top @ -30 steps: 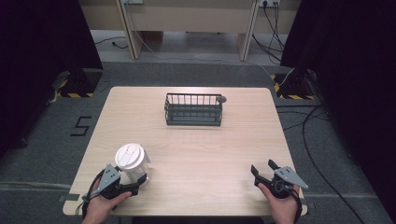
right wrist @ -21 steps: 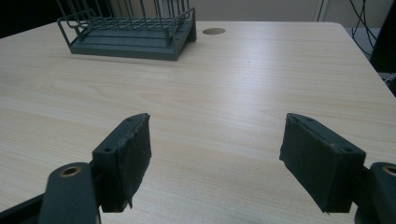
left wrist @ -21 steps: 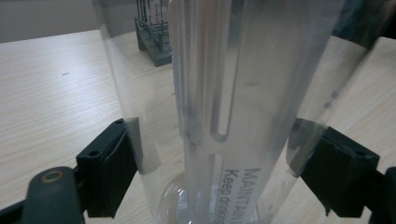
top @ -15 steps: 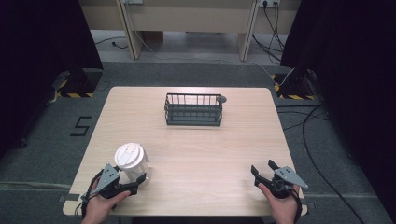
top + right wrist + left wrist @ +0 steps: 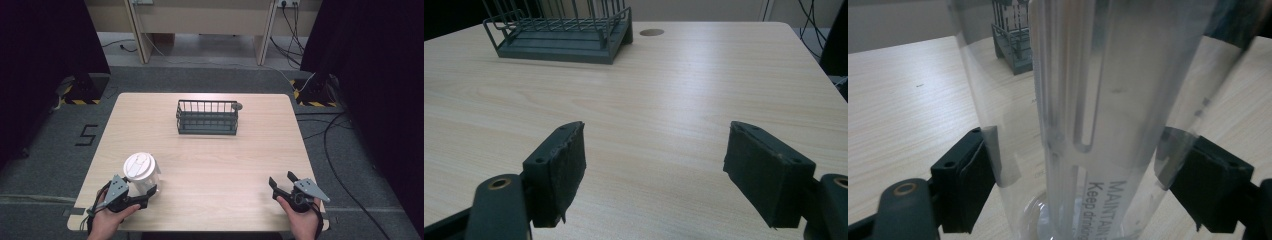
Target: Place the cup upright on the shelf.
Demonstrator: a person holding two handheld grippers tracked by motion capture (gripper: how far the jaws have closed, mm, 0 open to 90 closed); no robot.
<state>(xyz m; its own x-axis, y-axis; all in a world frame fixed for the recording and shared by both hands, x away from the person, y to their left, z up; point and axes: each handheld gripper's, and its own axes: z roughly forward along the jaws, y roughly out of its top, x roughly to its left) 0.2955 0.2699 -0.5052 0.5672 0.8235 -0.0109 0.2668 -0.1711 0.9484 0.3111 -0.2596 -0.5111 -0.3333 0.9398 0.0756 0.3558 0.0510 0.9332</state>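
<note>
- My left claw (image 5: pixel 148 192) sits at the near left corner of the pale wooden table (image 5: pixel 215 155), held in my left hand (image 5: pixel 107 217), its jaws set on either side of the clear plastic cup with a white lid (image 5: pixel 141 172).
- In the left gripper view the cup's see-through wall (image 5: pixel 1108 115) stands between my two black pads (image 5: pixel 970 185), with some printed lettering low on it; both pads lie against the cup's sides, so the claw grips the cup.
- The cup stands upright on the table near its front left corner, lid on top, just ahead of my left hand.
- My right claw (image 5: pixel 283 182) rests at the near right corner, held in my right hand (image 5: pixel 302 217), with a grey three-cornered plate on top.
- In the right gripper view its jaws stand wide apart with bare tabletop between the worn black pads (image 5: pixel 566 167); nothing is in them.
- Farther off, toward the back middle of the table, stands a dark wire basket with upright bars (image 5: pixel 207 117), well apart from both claws and from the cup.
- Just beside the basket's far right corner is a small round hole in the tabletop (image 5: pixel 238 106).
- Beyond the table lie grey floor and black cables (image 5: pixel 340 150).
</note>
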